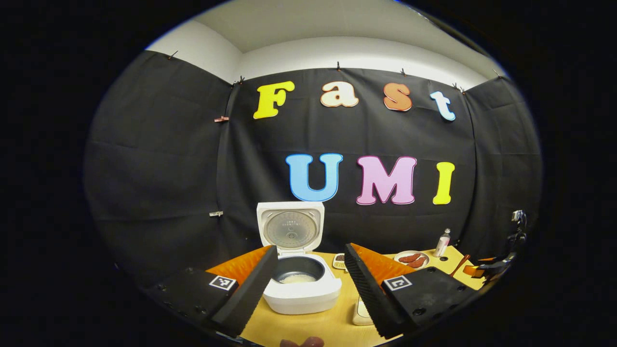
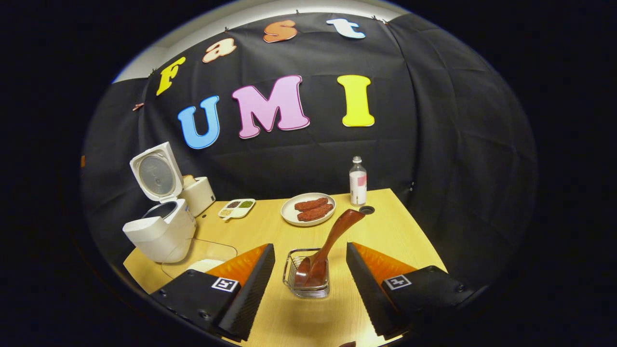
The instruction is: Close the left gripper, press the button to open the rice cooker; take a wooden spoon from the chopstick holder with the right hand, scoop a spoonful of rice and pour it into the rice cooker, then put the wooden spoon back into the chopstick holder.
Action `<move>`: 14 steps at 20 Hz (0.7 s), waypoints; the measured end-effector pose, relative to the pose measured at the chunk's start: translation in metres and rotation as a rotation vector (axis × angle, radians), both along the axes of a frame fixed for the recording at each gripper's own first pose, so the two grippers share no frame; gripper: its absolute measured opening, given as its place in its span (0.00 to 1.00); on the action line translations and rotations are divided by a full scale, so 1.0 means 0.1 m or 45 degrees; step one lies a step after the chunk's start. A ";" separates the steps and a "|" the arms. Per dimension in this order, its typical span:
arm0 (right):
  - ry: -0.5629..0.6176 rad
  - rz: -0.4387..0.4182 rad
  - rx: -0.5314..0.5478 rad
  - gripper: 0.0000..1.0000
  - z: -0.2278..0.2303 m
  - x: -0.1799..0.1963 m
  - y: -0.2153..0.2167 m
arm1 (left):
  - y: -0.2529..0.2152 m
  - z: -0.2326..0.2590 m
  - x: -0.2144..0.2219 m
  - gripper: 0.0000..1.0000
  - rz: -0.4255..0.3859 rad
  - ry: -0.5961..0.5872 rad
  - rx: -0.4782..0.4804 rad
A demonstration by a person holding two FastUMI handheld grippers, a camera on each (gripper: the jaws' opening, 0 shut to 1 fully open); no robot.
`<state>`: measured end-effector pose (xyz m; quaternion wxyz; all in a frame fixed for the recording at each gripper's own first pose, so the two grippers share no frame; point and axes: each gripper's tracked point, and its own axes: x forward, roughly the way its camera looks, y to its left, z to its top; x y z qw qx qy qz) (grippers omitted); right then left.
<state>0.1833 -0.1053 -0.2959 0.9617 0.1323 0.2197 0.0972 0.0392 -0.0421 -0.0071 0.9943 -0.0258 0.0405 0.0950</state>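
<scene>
You're holding both grippers spread: left gripper (image 1: 311, 284) facing open rice cooker (image 1: 301, 284), right gripper (image 2: 310, 284) flanking chopstick holder (image 2: 307, 274) w/ wooden spoon (image 2: 328, 246), near table (image 2: 405, 231) edge.

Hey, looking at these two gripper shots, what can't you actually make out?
- Left gripper view: the flat pale object beside the white rice cooker is hidden by the left gripper finger.
- Right gripper view: the small divided dish's fillings are too small to identify.
- Right gripper view: the clear container is cut off by the right gripper.
</scene>
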 end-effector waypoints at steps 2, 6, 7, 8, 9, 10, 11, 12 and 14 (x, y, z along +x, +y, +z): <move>0.016 0.003 0.030 0.82 -0.17 0.16 -0.02 | -0.03 -0.06 0.00 0.95 0.021 0.025 -0.008; 0.033 0.056 0.047 0.78 -0.54 0.44 0.06 | -0.01 -0.19 0.02 0.95 0.082 0.084 -0.020; 0.031 0.064 0.082 0.78 -0.58 0.52 0.10 | -0.02 -0.22 0.02 0.95 0.090 0.095 -0.019; 0.028 0.073 0.107 0.78 -0.59 0.58 0.13 | -0.02 -0.23 0.02 0.96 0.094 0.105 -0.015; 0.029 0.075 0.115 0.68 -0.66 0.65 0.15 | -0.02 -0.25 0.03 0.96 0.101 0.113 -0.007; 0.029 0.073 0.121 0.63 -0.67 0.67 0.15 | 0.01 -0.26 0.02 0.96 0.111 0.122 0.003; 0.029 0.078 0.134 0.55 -0.71 0.72 0.20 | 0.03 -0.29 0.03 0.95 0.123 0.131 0.016; 0.041 0.085 0.142 0.55 -0.74 0.72 0.23 | 0.05 -0.30 0.04 0.95 0.133 0.137 0.026; 0.062 0.097 0.141 0.43 -0.79 0.67 0.23 | 0.06 -0.31 0.04 0.96 0.144 0.147 0.036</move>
